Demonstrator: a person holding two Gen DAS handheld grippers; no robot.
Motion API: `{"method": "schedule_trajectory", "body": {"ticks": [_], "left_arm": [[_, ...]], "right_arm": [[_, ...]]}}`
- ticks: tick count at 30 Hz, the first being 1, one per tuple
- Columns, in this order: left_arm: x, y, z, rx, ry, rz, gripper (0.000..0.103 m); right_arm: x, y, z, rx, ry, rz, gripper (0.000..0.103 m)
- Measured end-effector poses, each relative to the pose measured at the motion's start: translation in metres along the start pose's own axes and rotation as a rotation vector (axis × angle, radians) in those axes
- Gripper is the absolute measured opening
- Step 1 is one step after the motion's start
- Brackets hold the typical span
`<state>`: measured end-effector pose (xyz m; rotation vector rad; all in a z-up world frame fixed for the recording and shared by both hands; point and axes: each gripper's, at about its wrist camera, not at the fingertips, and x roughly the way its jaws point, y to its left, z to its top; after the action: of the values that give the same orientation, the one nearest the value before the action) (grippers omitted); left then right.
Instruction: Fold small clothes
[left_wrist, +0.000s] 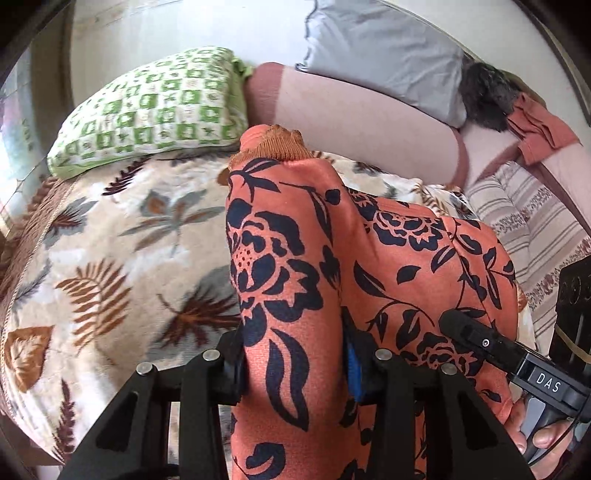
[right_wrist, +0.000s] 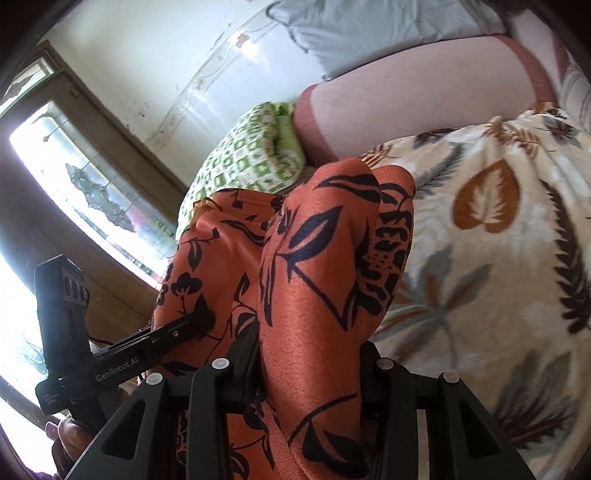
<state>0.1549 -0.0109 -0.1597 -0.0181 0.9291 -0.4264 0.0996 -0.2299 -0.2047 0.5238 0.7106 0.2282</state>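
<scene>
An orange garment with a dark floral print (left_wrist: 295, 258) hangs bunched between both grippers above the bed. My left gripper (left_wrist: 295, 373) is shut on a thick fold of it; the cloth hides the fingertips. The right gripper (left_wrist: 476, 339) shows at the right of the left wrist view, its finger against the cloth. In the right wrist view my right gripper (right_wrist: 310, 365) is shut on another fold of the same garment (right_wrist: 317, 266). The left gripper (right_wrist: 184, 325) reaches into the cloth from the left there.
A leaf-patterned blanket (left_wrist: 110, 258) covers the bed below. A green checked pillow (left_wrist: 155, 107), a pink pillow (left_wrist: 351, 125) and a grey pillow (left_wrist: 384, 55) lie at the head. Dark and rust clothes (left_wrist: 532, 122) sit far right. A window (right_wrist: 74, 177) is at left.
</scene>
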Motion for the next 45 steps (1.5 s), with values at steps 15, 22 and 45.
{"method": "schedule_trajectory", "body": {"ticks": [15,22,45], "left_arm": [[0.019,0.043,-0.023,-0.066,0.050,0.025,0.043],[0.061,0.054,-0.037,-0.082,0.132,0.083,0.044],[0.018,0.062,-0.056,-0.024,0.044,0.275,0.077]], "right_arm": [[0.052,0.017,-0.014,-0.015,0.091,0.000,0.040],[0.085,-0.003,-0.025,0.010,0.153,-0.046,0.040],[0.061,-0.007,-0.028,-0.056,0.120,-0.167,0.058]]}}
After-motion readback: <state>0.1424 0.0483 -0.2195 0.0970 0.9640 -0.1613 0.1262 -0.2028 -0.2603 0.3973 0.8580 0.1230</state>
